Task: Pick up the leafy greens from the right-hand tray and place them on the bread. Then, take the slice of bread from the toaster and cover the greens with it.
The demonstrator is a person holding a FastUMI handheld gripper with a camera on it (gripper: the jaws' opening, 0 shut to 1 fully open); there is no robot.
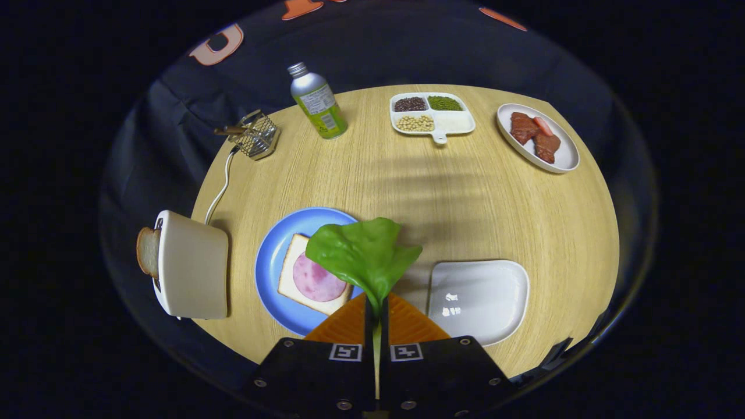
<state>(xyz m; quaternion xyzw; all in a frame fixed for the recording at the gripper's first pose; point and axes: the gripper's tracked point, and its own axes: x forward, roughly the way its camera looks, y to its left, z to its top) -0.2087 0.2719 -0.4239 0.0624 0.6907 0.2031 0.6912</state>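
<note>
1. Between the fingers of the tool, the stem of a leafy green is pinched from both sides; the fingers are closed on it, and the leaf spreads out just ahead of them, above the tabletop.
2. Just ahead and to the left of the fingers sits a blue plate carrying a slice of bread with a round pink slice of ham on top. The leaf overlaps the plate's right side as seen from here; whether it touches the bread cannot be told.
3. Just to the right of the fingers lies a white tray, its glossy inside bare.
4. Left of the blue plate stands a cream toaster with a second slice of bread sticking out of its slot. A white cord runs from it toward the far side.
5. Near the cord's far end sits a small wire basket; its contents are too small to tell.
6. Beside the basket stands a metal bottle with a green label, upright.
7. Farther right, a white divided dish holds dark beans, green beans and pale beans in three compartments; the fourth looks bare.
8. Beyond that, an oval white plate holds reddish-brown pieces of meat.
</note>
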